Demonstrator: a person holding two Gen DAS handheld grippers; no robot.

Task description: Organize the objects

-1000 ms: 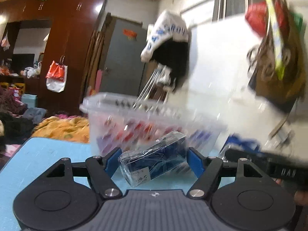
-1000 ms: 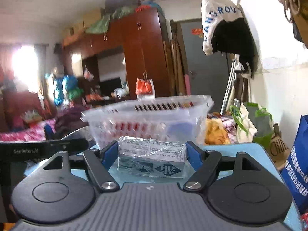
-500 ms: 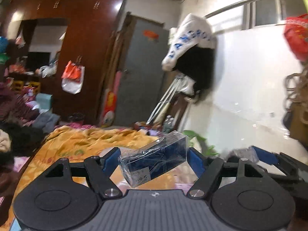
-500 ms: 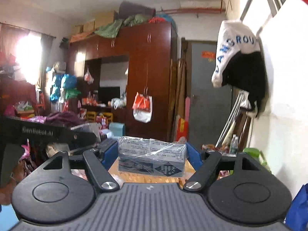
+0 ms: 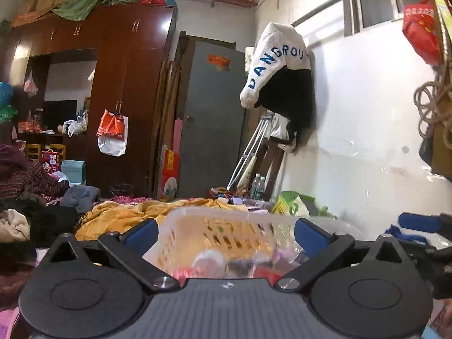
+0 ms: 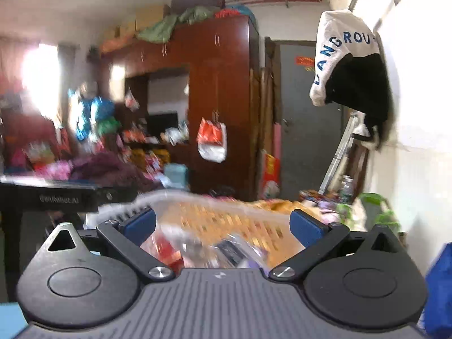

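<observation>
A translucent white slotted basket (image 5: pixel 197 220) sits right under my left gripper (image 5: pixel 224 233). The jaws are opening wide and nothing is between the blue pads (image 5: pixel 141 231). Blurred red and purple packets (image 5: pixel 209 260) lie inside the basket. In the right wrist view the same basket (image 6: pixel 197 202) lies under my right gripper (image 6: pixel 223 226). Its jaws are also opening, with nothing gripped. Blurred wrapped packets (image 6: pixel 228 250) show inside the basket below it. The right gripper's blue finger (image 5: pixel 418 223) shows at the edge of the left view. The left gripper's black body (image 6: pixel 56 196) shows in the right view.
Behind the basket lies a yellow blanket (image 5: pixel 121 214). A dark wooden wardrobe (image 5: pixel 127 84) and a grey door (image 5: pixel 212 118) stand at the back. A white and black jacket (image 5: pixel 282 70) hangs on the white wall at right. A blue bag (image 6: pixel 439 276) is at lower right.
Both grippers held wrapped boxes half a second ago; now both jaws stand wide and the boxes are gone from between them. The basket has come into view beneath both grippers.
</observation>
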